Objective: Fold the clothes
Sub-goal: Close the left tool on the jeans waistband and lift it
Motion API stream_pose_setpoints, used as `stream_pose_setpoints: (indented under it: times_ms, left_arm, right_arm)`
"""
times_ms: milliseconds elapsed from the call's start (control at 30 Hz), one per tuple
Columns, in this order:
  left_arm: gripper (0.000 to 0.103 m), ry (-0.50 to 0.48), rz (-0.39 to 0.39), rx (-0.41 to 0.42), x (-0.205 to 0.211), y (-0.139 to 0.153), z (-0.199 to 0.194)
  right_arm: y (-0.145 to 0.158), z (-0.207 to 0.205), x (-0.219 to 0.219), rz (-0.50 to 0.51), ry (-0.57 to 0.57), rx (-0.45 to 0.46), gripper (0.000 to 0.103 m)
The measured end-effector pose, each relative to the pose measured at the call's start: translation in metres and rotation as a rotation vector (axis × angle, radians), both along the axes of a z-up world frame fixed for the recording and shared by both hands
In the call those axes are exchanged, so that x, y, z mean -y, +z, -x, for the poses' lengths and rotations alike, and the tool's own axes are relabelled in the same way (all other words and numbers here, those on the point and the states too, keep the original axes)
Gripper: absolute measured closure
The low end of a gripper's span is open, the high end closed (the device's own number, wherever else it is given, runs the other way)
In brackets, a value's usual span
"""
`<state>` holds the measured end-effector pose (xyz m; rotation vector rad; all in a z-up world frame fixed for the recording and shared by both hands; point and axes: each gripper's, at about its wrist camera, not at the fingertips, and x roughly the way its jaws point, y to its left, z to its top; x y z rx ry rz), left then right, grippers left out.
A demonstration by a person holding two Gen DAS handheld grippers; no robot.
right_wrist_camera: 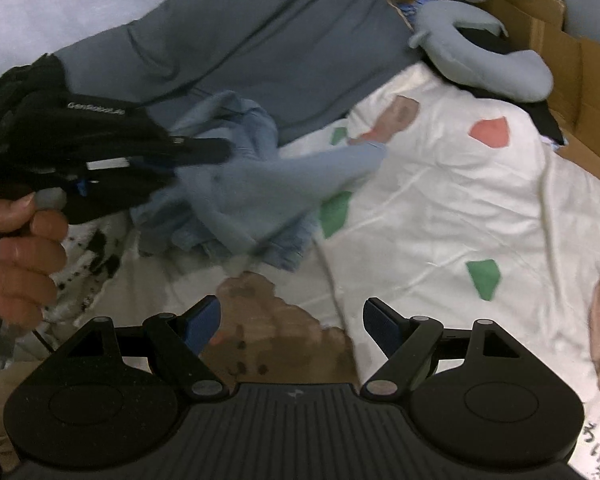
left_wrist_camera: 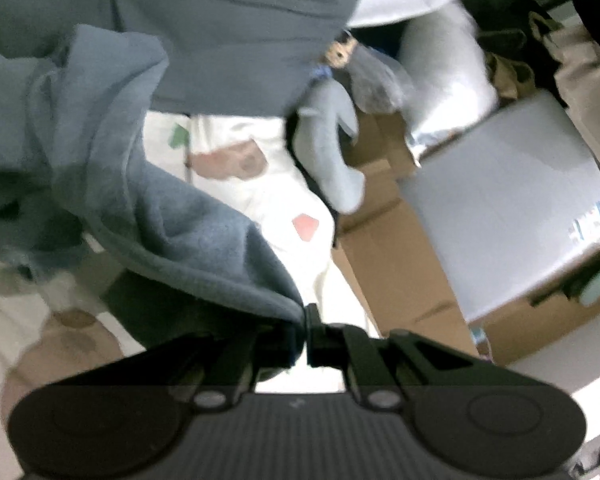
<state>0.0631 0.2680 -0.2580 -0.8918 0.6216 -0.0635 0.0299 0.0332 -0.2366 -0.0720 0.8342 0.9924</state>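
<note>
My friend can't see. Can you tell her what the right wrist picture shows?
The right gripper has its jaws open and empty above a white bedspread with coloured patches. To its left, the left gripper pinches a crumpled blue garment. A grey plush toy lies farther back.

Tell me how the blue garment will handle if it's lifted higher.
Probably floppy: the blue garment hangs in soft folds from the left gripper, which is shut on one edge. Its fuzzy surface suggests it won't slip easily. Likely light, since one pinch holds it, and the loose end should trail over the bedsheet. The right gripper is open.
</note>
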Motion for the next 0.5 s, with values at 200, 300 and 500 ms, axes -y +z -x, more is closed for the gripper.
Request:
stream_pose_setpoints:
  times_ms: [200, 300, 500]
  left_arm:
    - [0.099, -0.092, 0.030, -0.005, 0.025, 0.004, -0.004]
    - [0.099, -0.135, 0.046, -0.015, 0.035, 0.004, -0.006]
    - [0.099, -0.200, 0.076, -0.031, 0.054, 0.001, -0.003]
  right_arm:
    - [0.004, 0.005, -0.001, -0.055, -0.028, 0.017, 0.020]
    - [0.011, 0.007, 0.002, -0.095, -0.053, 0.060, 0.020]
    - [0.008, 0.007, 0.006, -0.050, -0.095, 0.145, 0.020]
